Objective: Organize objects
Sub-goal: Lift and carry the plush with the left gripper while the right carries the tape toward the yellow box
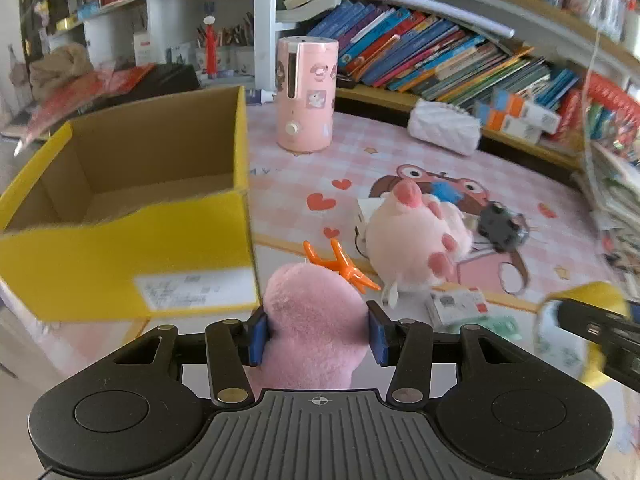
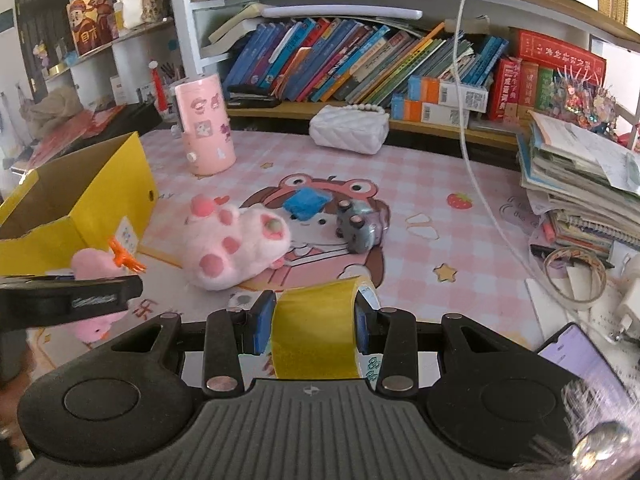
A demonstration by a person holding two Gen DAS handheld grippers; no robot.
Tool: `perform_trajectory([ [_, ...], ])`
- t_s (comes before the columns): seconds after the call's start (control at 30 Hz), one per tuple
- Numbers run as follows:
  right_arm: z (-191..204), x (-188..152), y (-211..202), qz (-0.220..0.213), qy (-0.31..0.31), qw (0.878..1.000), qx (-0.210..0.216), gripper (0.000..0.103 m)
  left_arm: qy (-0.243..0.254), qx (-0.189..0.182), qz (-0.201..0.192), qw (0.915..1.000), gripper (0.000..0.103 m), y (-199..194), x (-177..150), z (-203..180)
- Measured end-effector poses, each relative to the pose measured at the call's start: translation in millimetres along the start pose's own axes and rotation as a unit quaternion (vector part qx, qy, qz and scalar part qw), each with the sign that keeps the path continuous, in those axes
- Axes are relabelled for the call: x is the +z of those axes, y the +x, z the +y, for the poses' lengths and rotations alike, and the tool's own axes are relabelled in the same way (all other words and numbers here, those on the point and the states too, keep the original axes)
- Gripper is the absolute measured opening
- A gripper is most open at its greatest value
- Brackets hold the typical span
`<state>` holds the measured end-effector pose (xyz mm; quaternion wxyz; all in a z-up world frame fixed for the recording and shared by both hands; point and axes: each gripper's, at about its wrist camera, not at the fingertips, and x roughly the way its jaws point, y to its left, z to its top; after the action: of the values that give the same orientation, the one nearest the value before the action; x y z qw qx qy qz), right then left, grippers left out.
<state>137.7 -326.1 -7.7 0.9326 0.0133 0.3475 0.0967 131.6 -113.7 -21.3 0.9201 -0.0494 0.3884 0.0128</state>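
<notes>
My left gripper (image 1: 318, 336) is shut on a pink plush toy (image 1: 316, 320) with orange antlers (image 1: 344, 266), held just right of the open yellow cardboard box (image 1: 120, 248). The same toy (image 2: 94, 262) shows at the left of the right wrist view, beside the box (image 2: 100, 200). My right gripper (image 2: 316, 328) is shut on a roll of yellow tape (image 2: 316, 332) above the pink checked mat (image 2: 440, 208). A larger pink plush paw toy (image 2: 236, 244) lies on the mat, with a grey toy car (image 2: 360, 226) and a blue piece (image 2: 306, 202) behind it.
A pink cylinder appliance (image 2: 206, 124) and a white quilted bag (image 2: 348, 130) stand at the back before a bookshelf (image 2: 360, 68). A stack of notebooks (image 2: 580, 184), a clear tape ring (image 2: 574, 276) and a phone (image 2: 584, 364) lie at right. A white cable (image 2: 476, 168) hangs down.
</notes>
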Motion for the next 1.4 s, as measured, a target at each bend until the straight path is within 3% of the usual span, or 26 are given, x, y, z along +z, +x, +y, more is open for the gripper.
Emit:
perform_trajectory([
  [0.27,48.1,-11.6,-10.0,0.013,-0.012,1.0,0.02,0.037,-0.017,-0.022,-0.006,0.9996,0.046,-33.8,-21.5,43.1],
  [0.73,160.2,-37.2,-39.1,0.022,-0.045,0.996,0.068,0.037,-0.036,-0.014,-0.017,0.9991,0.046,-88.4,-52.6,135.2],
  [1.4,238.3,-73.0,-79.1,0.006,-0.032,0.997,0.062,0.037,0.002,-0.044,-0.038,0.9983,0.046,-129.0,-76.3,189.4],
])
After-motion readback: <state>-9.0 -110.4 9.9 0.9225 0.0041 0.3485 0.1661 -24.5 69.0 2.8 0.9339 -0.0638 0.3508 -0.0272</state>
